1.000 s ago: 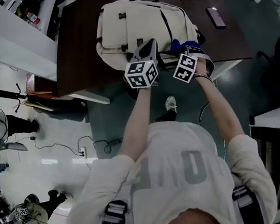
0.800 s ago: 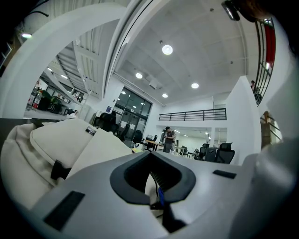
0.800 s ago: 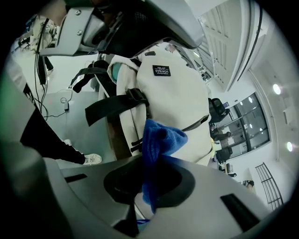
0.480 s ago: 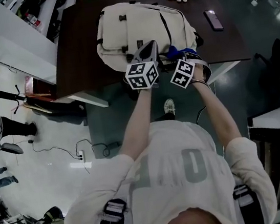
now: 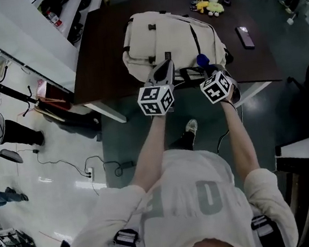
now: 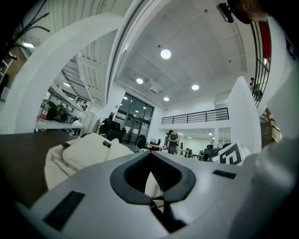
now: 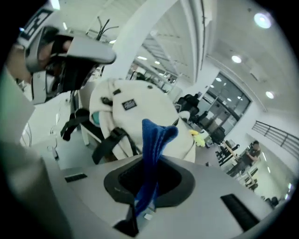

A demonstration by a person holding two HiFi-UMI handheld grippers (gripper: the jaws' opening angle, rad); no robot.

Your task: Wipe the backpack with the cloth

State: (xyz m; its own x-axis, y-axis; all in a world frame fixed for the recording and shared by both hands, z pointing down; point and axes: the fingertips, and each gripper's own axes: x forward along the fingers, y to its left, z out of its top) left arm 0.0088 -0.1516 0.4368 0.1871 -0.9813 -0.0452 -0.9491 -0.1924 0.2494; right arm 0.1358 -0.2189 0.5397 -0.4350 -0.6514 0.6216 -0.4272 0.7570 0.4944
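A cream backpack (image 5: pixel 171 40) lies flat on the dark table (image 5: pixel 99 53); it also shows in the left gripper view (image 6: pixel 84 149) and the right gripper view (image 7: pixel 135 112). My left gripper (image 5: pixel 164 70) points at the backpack's near edge with its jaws shut and nothing visibly held (image 6: pixel 152 189). Just to its right, my right gripper (image 5: pixel 209 71) is shut on a blue cloth (image 5: pixel 202 60), which stands up out of the jaws (image 7: pixel 152 154) in front of the backpack's black straps (image 7: pixel 105 140).
A phone (image 5: pixel 245 37) lies on the table right of the backpack, and a yellow plush toy (image 5: pixel 210 5) sits at the far edge. Cables run over the floor (image 5: pixel 100 162) at the left. Office chairs stand beyond the table.
The head view has shifted a little. Both grippers stay at the backpack's near edge; the right one with the cloth went slightly left, then back right.
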